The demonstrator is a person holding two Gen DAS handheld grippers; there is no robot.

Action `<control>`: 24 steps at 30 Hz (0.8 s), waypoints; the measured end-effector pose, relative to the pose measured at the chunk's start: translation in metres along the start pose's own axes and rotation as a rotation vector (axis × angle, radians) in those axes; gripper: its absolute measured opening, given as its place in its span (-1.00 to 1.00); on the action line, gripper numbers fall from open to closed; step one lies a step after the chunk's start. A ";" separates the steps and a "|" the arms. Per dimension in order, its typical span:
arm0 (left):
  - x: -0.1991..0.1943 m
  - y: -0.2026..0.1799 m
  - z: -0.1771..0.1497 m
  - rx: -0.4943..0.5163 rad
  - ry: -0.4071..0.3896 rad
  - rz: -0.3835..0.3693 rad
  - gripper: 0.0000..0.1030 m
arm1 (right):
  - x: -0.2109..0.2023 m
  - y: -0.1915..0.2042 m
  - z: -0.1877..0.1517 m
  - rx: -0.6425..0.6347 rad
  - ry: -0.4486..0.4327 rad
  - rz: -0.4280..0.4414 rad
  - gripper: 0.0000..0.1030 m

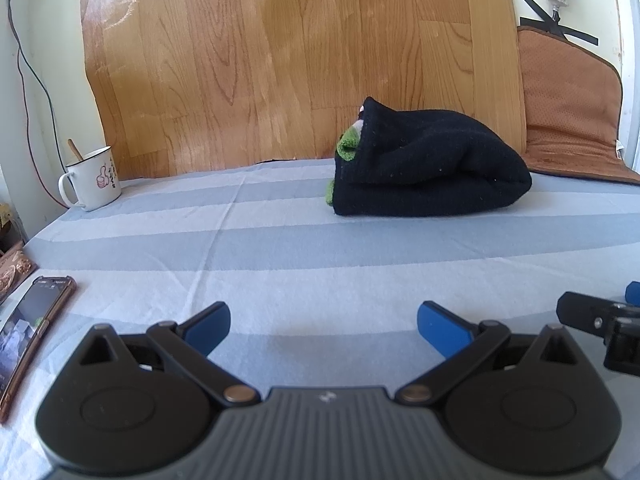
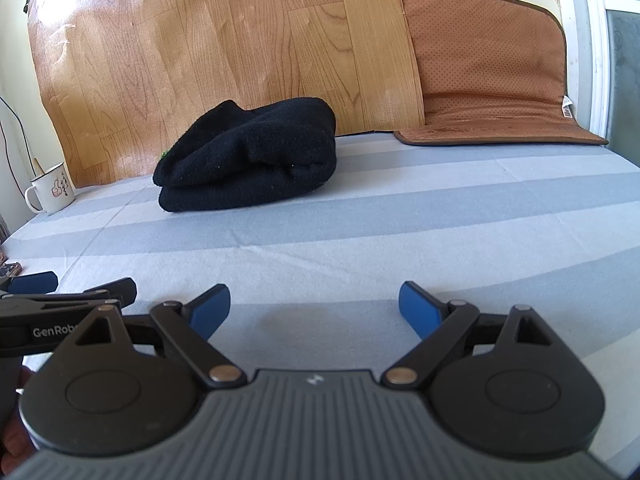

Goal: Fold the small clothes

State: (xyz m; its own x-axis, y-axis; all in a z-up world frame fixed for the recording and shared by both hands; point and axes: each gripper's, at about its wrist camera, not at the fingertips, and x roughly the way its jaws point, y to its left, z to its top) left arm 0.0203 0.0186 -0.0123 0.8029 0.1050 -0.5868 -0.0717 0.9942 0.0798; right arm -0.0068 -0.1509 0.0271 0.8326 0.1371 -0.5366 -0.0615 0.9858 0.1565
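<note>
A small black garment [image 1: 430, 164] with green trim lies folded in a thick bundle on the blue-and-white striped cloth [image 1: 280, 248], near the wooden back panel. It also shows in the right wrist view [image 2: 252, 164]. My left gripper [image 1: 323, 326] is open and empty, low over the cloth, well in front of the garment. My right gripper [image 2: 315, 308] is open and empty, beside the left one and also short of the garment. Part of the right gripper [image 1: 600, 324] shows at the right edge of the left wrist view.
A white enamel mug [image 1: 93, 180] with a spoon stands at the back left. A phone [image 1: 28, 328] lies at the left edge. A brown perforated cushion [image 2: 488, 80] leans at the back right. A wood-pattern panel [image 1: 300, 60] stands behind.
</note>
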 end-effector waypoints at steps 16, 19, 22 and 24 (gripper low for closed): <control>-0.006 0.002 -0.002 0.005 -0.051 0.017 1.00 | -0.001 -0.001 -0.001 0.004 -0.004 -0.001 0.81; -0.009 0.002 -0.002 0.007 -0.061 0.010 1.00 | -0.001 -0.001 -0.001 0.011 -0.009 0.003 0.81; -0.010 0.002 -0.002 0.007 -0.065 0.000 1.00 | -0.003 -0.002 0.000 0.019 -0.014 0.004 0.82; -0.010 0.003 -0.003 0.006 -0.062 -0.010 1.00 | -0.003 -0.001 -0.001 0.015 -0.014 0.002 0.82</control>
State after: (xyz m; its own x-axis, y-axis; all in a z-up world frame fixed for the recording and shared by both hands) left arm 0.0102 0.0208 -0.0080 0.8386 0.0935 -0.5366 -0.0602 0.9950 0.0791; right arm -0.0094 -0.1524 0.0279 0.8400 0.1372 -0.5249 -0.0544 0.9839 0.1701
